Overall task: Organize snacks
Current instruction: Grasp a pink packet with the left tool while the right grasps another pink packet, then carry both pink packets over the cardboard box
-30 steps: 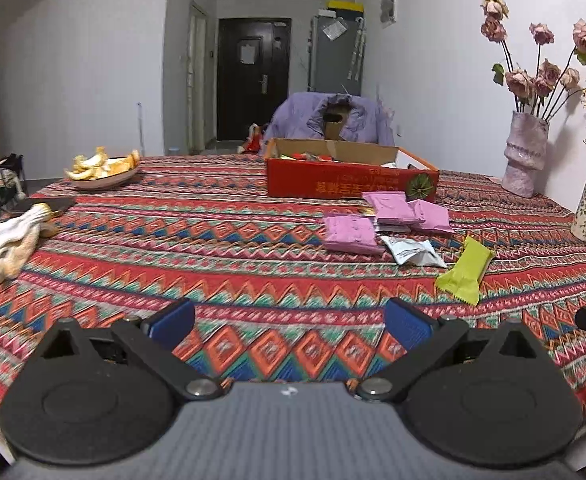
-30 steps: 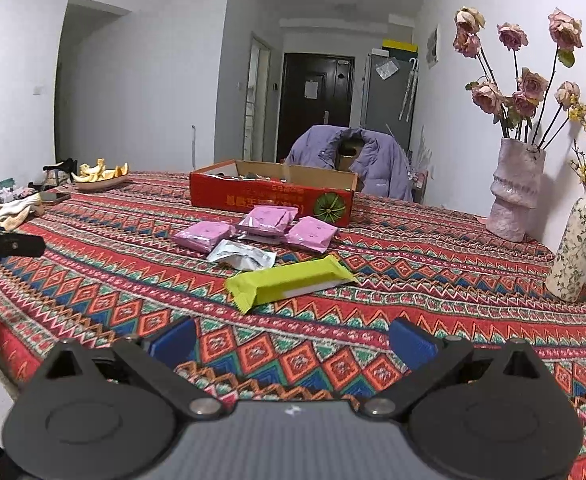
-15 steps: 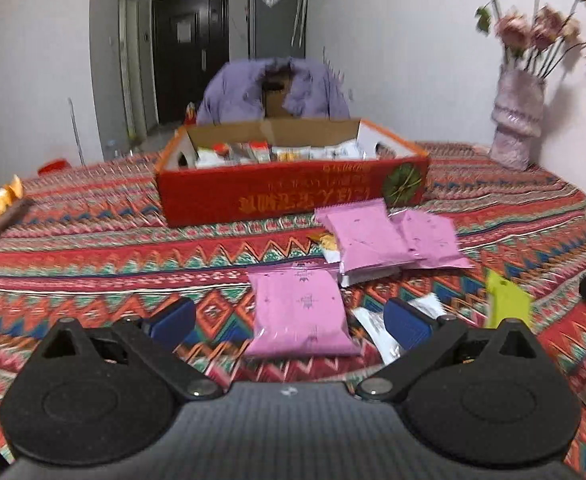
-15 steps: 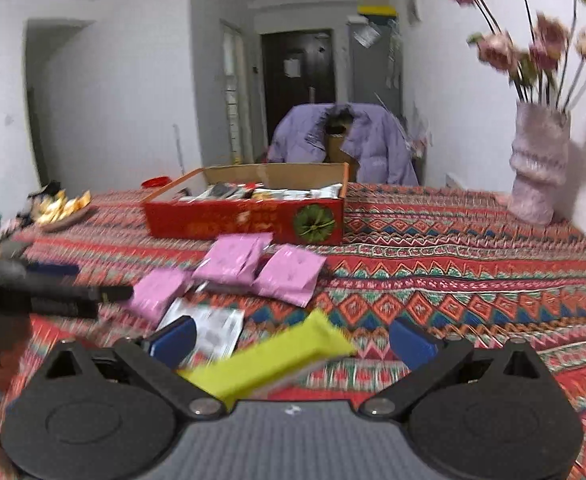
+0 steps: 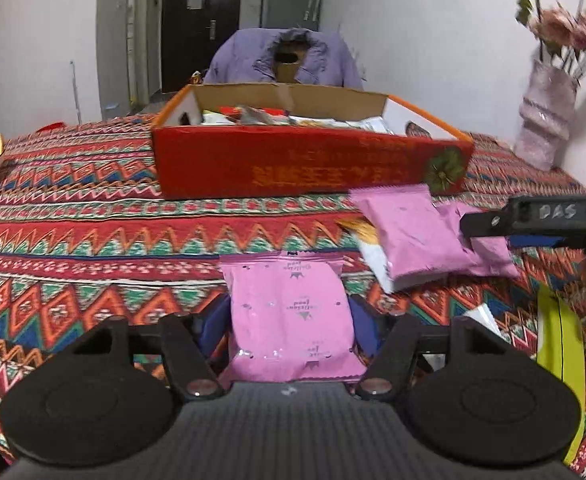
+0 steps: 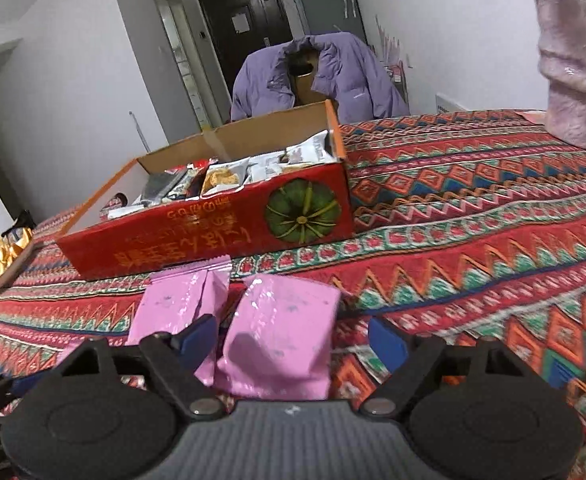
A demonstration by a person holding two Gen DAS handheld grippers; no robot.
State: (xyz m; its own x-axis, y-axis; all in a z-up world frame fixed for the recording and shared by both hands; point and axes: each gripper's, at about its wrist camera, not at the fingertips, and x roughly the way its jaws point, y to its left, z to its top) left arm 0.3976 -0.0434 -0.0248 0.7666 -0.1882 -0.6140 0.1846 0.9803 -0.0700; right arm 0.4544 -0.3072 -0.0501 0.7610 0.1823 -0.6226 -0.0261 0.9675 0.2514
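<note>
1. Left gripper (image 5: 289, 320): its jaws have just been closing, and both blue pads now sit against the sides of a pink snack packet (image 5: 291, 312), so it is clenched on this packet (the packet lies flat on the patterned tablecloth (image 5: 93, 248)).
2. Ahead of the left gripper and to its right there are two more pink packets (image 5: 417, 236), overlapping each other, w/ a white wrapper under them.
3. Further right, near the frame edge, a yellow-green bar (image 5: 561, 344) lies on the cloth, and above it the other gripper's finger comes in from the right.
4. Straight ahead stands the red cardboard box (image 5: 305, 164), open on top, w/ many snacks already inside.
5. Right gripper (image 6: 293, 340): jaws have just been closing too, but they are not clenched yet. A pink packet (image 6: 281, 340) lies between the pads; the right pad is clearly apart from it, the left pad is just beside it.
6. A second pink packet (image 6: 169, 304) lies to the left, partly under the left finger.
7. Beyond, the same red box (image 6: 221, 228); far right, a pale vase (image 6: 573, 80).
</note>
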